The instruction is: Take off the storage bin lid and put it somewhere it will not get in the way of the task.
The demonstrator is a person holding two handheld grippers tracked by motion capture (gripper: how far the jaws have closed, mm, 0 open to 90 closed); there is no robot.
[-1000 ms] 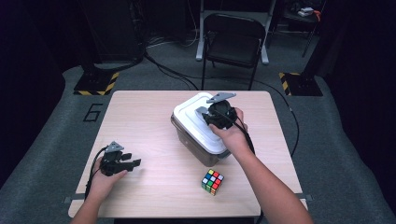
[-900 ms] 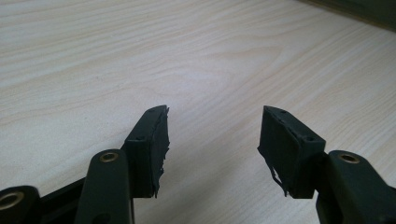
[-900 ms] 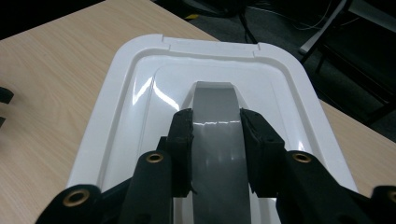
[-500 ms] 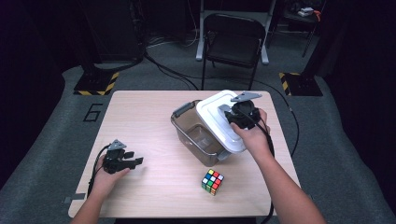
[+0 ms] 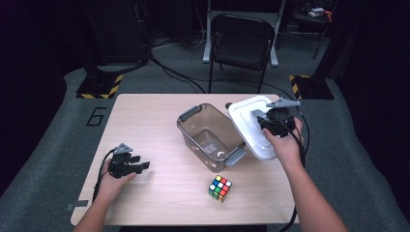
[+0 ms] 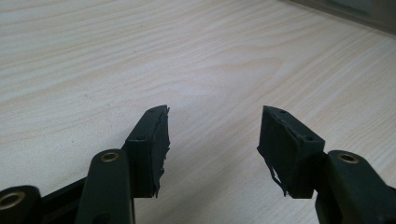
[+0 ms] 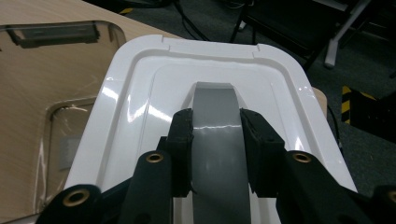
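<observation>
A white lid [image 5: 243,121] with a grey handle [image 7: 214,100] hangs tilted over the table's right side, just right of a clear brown container [image 5: 186,129]. My right gripper [image 5: 271,121] is shut on that handle, and in the right gripper view its jaws [image 7: 215,128] clamp the grey strip from both sides. The container stands uncovered with nothing large inside. My left gripper [image 5: 141,166] rests low at the table's front left, its jaws [image 6: 212,135] apart over bare wood with nothing between them.
A colourful puzzle cube [image 5: 220,188] sits on the wooden table [image 5: 145,116] in front of the container. Behind the table stands a black folding chair [image 5: 240,46]. Cables trail on the dark floor, and the lid reaches the table's right edge.
My right gripper has carried the lid rightward off the container, which now stands uncovered. The left hand has stayed where it was.
</observation>
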